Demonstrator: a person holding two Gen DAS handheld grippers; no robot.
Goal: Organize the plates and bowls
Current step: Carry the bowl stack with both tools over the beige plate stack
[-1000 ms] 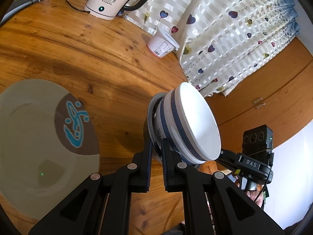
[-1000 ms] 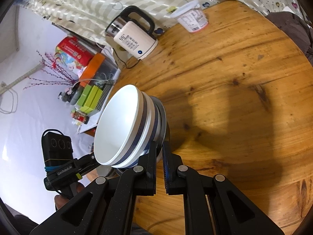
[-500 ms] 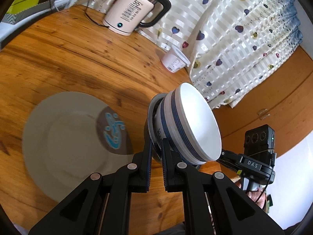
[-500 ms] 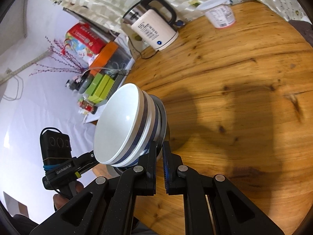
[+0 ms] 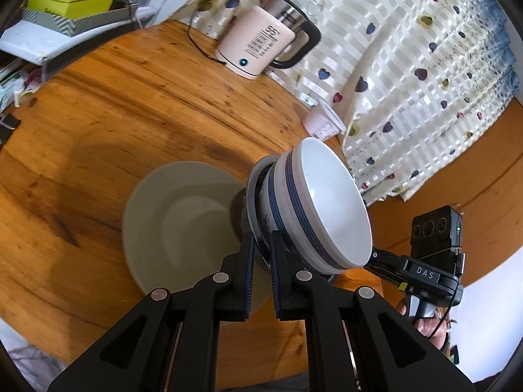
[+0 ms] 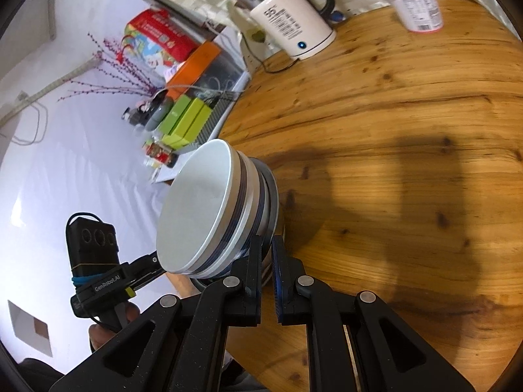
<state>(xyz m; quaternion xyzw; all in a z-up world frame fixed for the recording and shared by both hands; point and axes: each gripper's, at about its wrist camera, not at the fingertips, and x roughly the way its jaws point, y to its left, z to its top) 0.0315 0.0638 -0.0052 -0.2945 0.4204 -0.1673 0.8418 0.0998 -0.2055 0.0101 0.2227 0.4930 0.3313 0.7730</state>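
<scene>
I hold the stack of bowls [image 5: 323, 209], glossy white with navy bands, above the wooden table [image 5: 130, 98], left gripper [image 5: 261, 245] and right gripper [image 6: 267, 248] both clamped on its rim, beside a matte grey plate [image 5: 183, 215]

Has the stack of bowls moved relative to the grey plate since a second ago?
Yes. In the left wrist view the stack of bowls, shut in both grippers, now overlaps the grey plate's edge; earlier the plate lay far off to its left.

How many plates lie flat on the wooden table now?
1. The grey plate lies flat on the wooden table, left of the held stack of bowls. The stack hides part of the table, so another could be hidden.
</scene>
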